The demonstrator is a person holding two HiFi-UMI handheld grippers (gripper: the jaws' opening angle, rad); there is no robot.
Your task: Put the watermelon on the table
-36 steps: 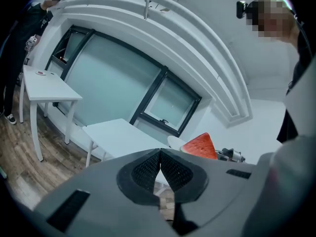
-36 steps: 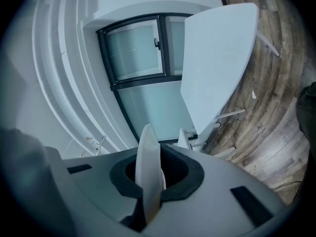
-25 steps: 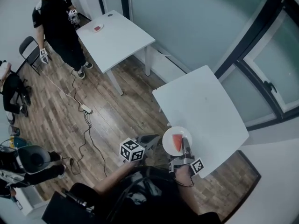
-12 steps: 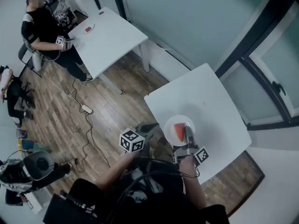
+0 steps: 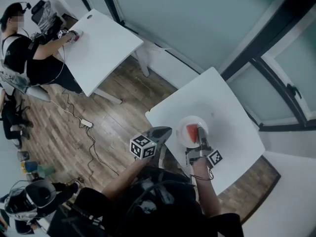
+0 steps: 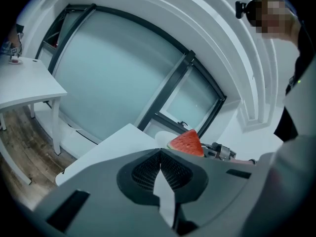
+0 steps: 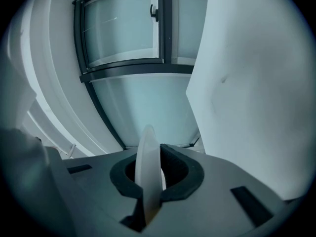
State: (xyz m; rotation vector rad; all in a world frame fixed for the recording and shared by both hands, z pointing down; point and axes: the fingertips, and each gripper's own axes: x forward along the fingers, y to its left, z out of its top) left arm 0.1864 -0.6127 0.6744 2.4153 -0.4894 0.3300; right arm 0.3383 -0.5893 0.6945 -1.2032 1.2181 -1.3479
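The left gripper (image 5: 168, 130), jaws pressed together on nothing, hangs beside the edge of the white table (image 5: 228, 107) — its body hides most of the plate (image 5: 186, 123) in its own view. The watermelon (image 5: 191, 131) slice lies on that plate over the tabletop, the right gripper (image 5: 199, 133) clamped on the rim — whether plate touches table is unclear.

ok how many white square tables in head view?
2: a white square table centre, under the right gripper, a second table upper left beside a seated person. White surface lower right may be a third.
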